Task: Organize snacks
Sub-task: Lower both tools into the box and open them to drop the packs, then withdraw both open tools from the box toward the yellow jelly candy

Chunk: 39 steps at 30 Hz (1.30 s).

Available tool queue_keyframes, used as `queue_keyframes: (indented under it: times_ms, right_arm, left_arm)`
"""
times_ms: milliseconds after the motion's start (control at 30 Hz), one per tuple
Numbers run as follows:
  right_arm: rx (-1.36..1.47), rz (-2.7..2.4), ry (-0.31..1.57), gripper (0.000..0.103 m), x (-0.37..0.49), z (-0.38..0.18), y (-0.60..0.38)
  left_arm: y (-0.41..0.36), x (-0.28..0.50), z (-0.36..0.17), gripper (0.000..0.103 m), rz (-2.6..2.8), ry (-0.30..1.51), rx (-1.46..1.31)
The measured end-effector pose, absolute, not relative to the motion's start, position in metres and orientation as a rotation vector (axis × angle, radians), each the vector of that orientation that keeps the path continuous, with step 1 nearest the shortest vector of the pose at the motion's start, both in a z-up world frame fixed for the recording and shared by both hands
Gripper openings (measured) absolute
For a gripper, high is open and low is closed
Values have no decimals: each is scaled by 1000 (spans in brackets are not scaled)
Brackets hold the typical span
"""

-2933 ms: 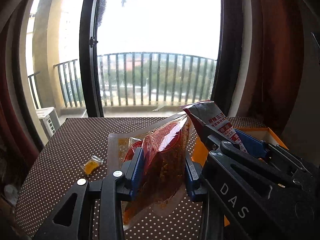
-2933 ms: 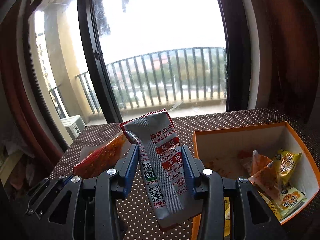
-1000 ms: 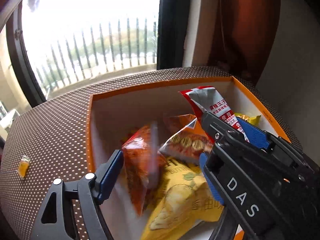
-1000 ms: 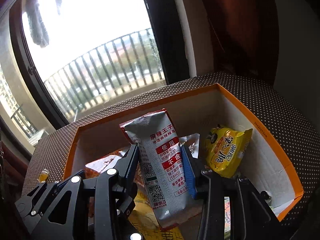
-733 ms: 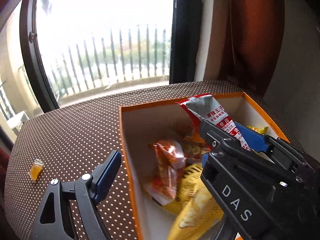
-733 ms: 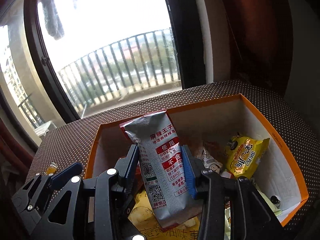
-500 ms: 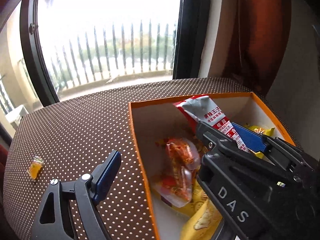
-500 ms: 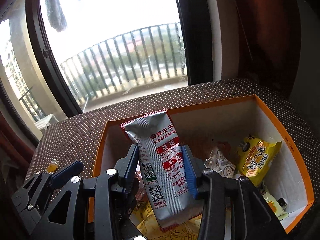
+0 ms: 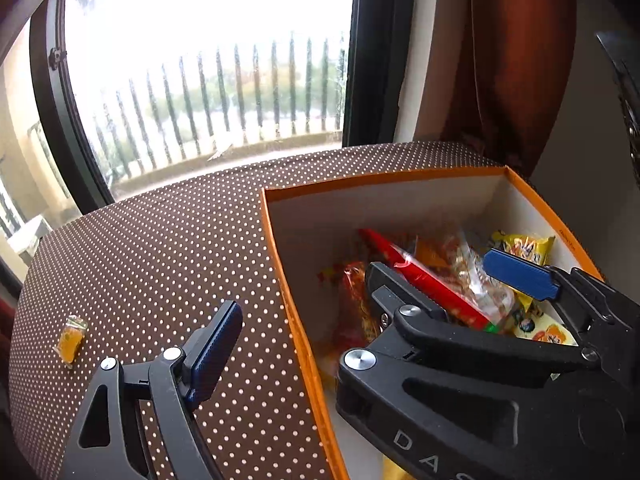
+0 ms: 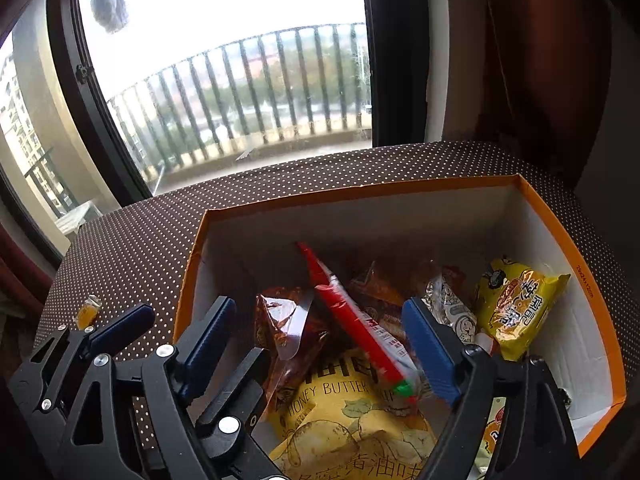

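Where right claw point(image 10: 320, 344) gapes, red packet point(image 10: 352, 320) lies between.

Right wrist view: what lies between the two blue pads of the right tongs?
The red packet lies there, loose on the other snacks in the orange box. The right tongs have just opened and no pad touches it; the right wrist view shows this.

- A home, an upper-floor flat: railed balcony point(image 10: 256, 92) at 12 o'clock behind a black-framed window point(image 10: 84, 80).
- Rust curtain point(image 9: 516, 60) at 2 o'clock (drawn aside).
- Polka-dot tablecloth point(image 9: 160, 248).
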State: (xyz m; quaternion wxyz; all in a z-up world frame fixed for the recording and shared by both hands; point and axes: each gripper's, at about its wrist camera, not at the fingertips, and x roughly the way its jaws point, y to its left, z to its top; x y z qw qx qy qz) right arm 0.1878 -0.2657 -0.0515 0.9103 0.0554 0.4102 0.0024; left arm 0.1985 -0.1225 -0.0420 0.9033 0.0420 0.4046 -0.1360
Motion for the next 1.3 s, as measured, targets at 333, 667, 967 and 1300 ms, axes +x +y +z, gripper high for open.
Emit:
queue_keyframes:
  times_ms: [333, 667, 967, 1300]
  right_arm:
    - [120, -8, 789, 89, 159, -37, -262]
    - [116, 10, 689, 89, 120, -17, -253]
    - [97, 42, 591, 89, 93, 2, -234]
    - [49, 39, 506, 89, 75, 10, -199]
  left_arm:
    - [-119, 169, -31, 85, -298, 781, 66]
    - [-110, 129, -12, 85, -300, 674, 65]
    - [-90, 99, 5, 85, -267, 577, 59]
    - [-55, 83, 8, 91, -204, 511, 29]
